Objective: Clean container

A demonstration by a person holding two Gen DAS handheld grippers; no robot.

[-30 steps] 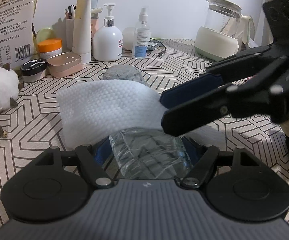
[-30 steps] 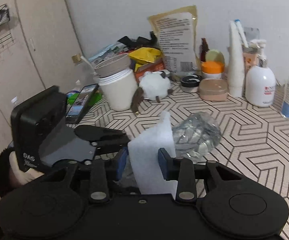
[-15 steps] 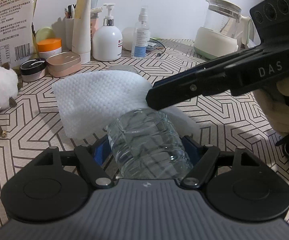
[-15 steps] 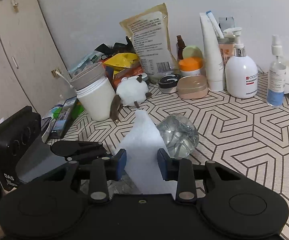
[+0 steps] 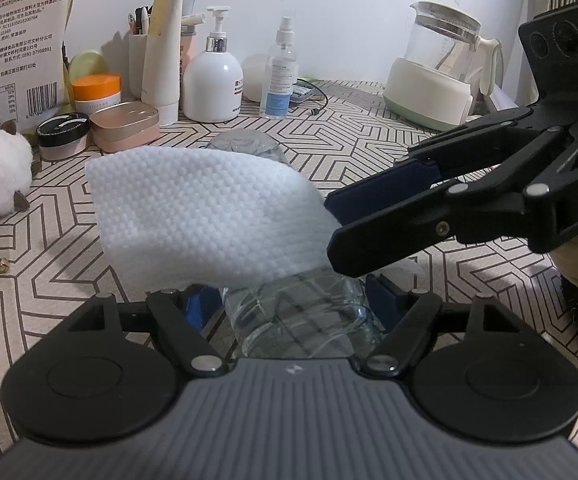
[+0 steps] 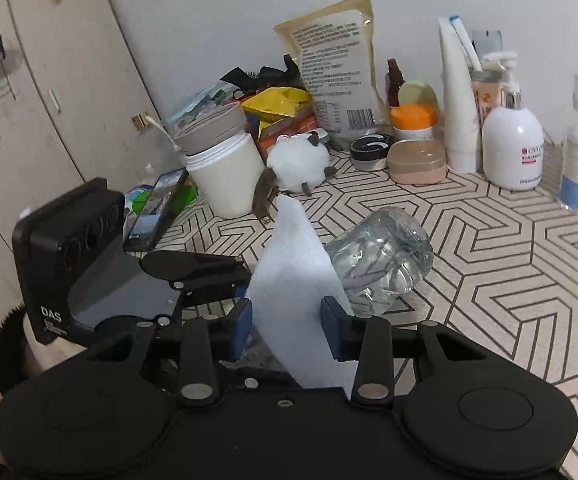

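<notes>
Geometric black-line patterning covers the worktop point(image 5: 369, 152), and along the white wall behind it stand toiletries: a white pump bottle point(image 5: 212, 84), a spray bottle point(image 5: 280, 76), an orange-lidded jar point(image 5: 97, 94) and, off to one side, a glass kettle point(image 5: 435, 68).

Out in the open middle lies the container point(image 6: 381, 258), a clear plastic bottle on its side. Its long axis runs straight away from the left gripper point(image 5: 295, 300), which has the near end between its blue pads; the pads sit against the bottle's sides, so I read it as clamped, though the jaws have just been opening a little. The far end points toward the row of toiletries.

The right gripper point(image 5: 329, 232) comes in from the side, crossing the bottle's axis nearly at a right angle. It carries a white wipe point(image 5: 209, 216), which drapes over the bottle's upper middle and hides that stretch of it. From its own wrist view the wipe runs between the pads with small gaps at either side; those jaws have also just been opening, and whether they truly pinch the sheet I cannot tell.

So the wiping hand is the nearer one to the uncleaned far end, and a stroke along the bottle's length, away from the left gripper, looks like the natural move.
</notes>
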